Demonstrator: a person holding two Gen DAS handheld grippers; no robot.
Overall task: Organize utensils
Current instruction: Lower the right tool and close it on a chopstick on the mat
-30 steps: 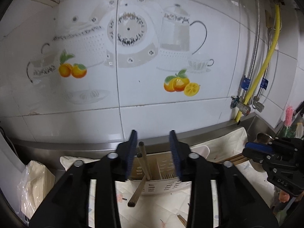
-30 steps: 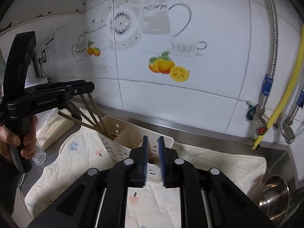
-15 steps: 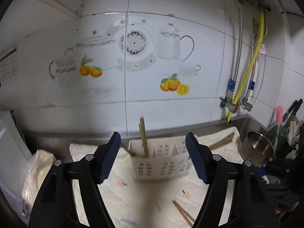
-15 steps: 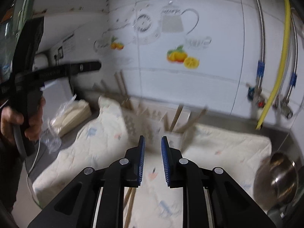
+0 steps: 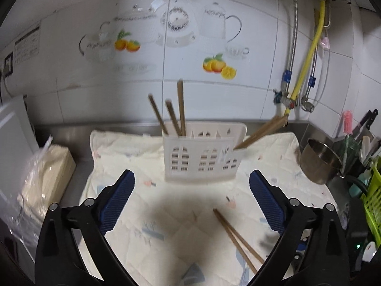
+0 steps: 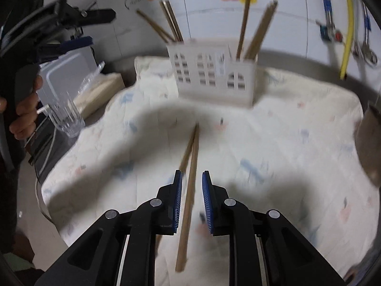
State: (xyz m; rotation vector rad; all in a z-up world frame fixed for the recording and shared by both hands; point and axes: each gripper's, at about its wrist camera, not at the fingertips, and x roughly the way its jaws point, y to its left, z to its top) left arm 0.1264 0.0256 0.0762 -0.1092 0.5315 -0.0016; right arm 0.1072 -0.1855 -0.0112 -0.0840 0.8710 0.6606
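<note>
A white slotted utensil holder (image 5: pixel 202 157) stands on the patterned cloth (image 5: pixel 133 157) near the tiled wall. Three brown chopsticks (image 5: pixel 181 107) stick up from its left compartment and others (image 5: pixel 262 128) lean out of the right one. A loose pair of chopsticks (image 5: pixel 238 238) lies on the cloth in front. My left gripper (image 5: pixel 191 190) hangs well short of the holder, its jaws opening wide with nothing between them. My right gripper (image 6: pixel 192 197) is low over the loose pair (image 6: pixel 191 166), which runs through the narrow gap between its jaws. The pads do not press on it.
A steel pot (image 5: pixel 319 162) and a green rack (image 5: pixel 371 190) stand at the right. A bagged package (image 5: pixel 45 174), a clear glass (image 6: pixel 67 116) and a grey box (image 6: pixel 66 76) sit left of the cloth. A yellow hose (image 5: pixel 307 54) and pipes run down the wall.
The left gripper let go of a chopstick at the holder, drew back and spread its jaws wide. The right gripper dropped down over the loose pair on the cloth.
</note>
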